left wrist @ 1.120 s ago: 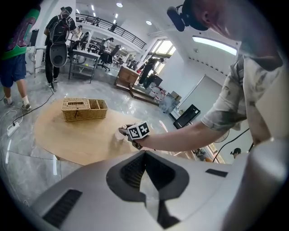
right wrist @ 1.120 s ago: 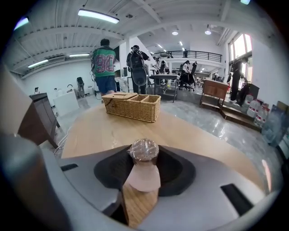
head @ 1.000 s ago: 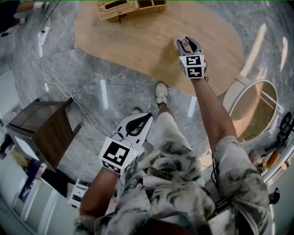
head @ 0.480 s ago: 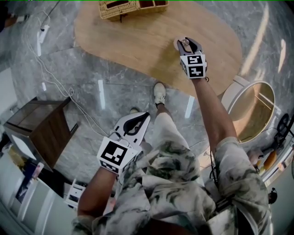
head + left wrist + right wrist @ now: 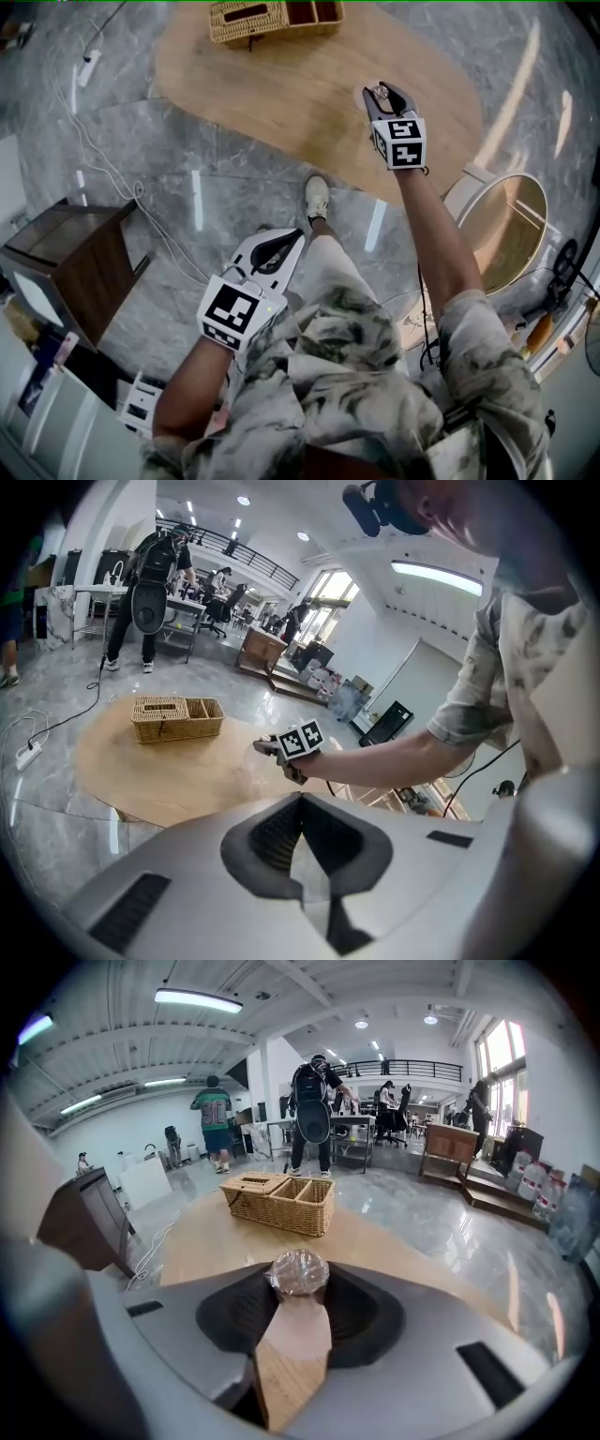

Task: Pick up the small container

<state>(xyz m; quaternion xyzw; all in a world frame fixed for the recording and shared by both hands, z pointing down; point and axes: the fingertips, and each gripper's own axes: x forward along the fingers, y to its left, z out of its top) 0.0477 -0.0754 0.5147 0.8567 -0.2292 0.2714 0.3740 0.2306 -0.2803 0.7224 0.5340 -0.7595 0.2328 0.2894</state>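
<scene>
The small container (image 5: 298,1272), a round tub wrapped in clear film, sits between the tips of my right gripper (image 5: 298,1283), which is shut on it. In the head view the right gripper (image 5: 379,97) holds the container (image 5: 381,91) over the right part of the oval wooden table (image 5: 281,84). My left gripper (image 5: 300,236) hangs low beside the person's leg, off the table, with its tips together and nothing in them. The left gripper view shows those shut tips (image 5: 301,797) and, farther off, the right gripper (image 5: 267,749) over the table.
A wicker basket (image 5: 272,17) with compartments stands at the table's far edge, also in the right gripper view (image 5: 281,1201). A dark wooden cabinet (image 5: 75,272) stands at the left, a round white-rimmed stand (image 5: 506,234) at the right. A cable (image 5: 103,150) trails over the marble floor. People stand in the background.
The head view has drifted slightly. The right gripper keeps its hold on the container over the table, and the left gripper stays low by the leg.
</scene>
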